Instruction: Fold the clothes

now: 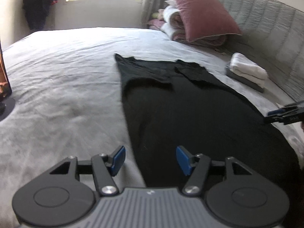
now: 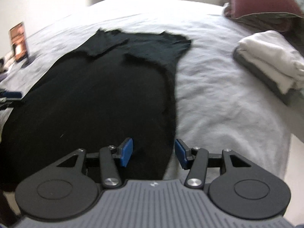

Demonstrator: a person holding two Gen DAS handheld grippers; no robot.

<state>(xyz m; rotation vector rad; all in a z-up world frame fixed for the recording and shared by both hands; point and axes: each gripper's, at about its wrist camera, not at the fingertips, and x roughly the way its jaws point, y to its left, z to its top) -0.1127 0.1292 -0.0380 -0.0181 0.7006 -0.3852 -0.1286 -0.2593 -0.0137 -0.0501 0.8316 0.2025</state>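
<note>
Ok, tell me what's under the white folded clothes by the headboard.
The white folded clothes lie on a grey folded item, of which only the edge shows below them. That grey piece rests on the bed. How many layers the stack holds, or anything beneath, is hidden.

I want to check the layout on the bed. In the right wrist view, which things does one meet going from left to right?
Left tongs at the picture's edge → black shirt lying flat → bare white bedsheet → stack of folded clothes.
</note>
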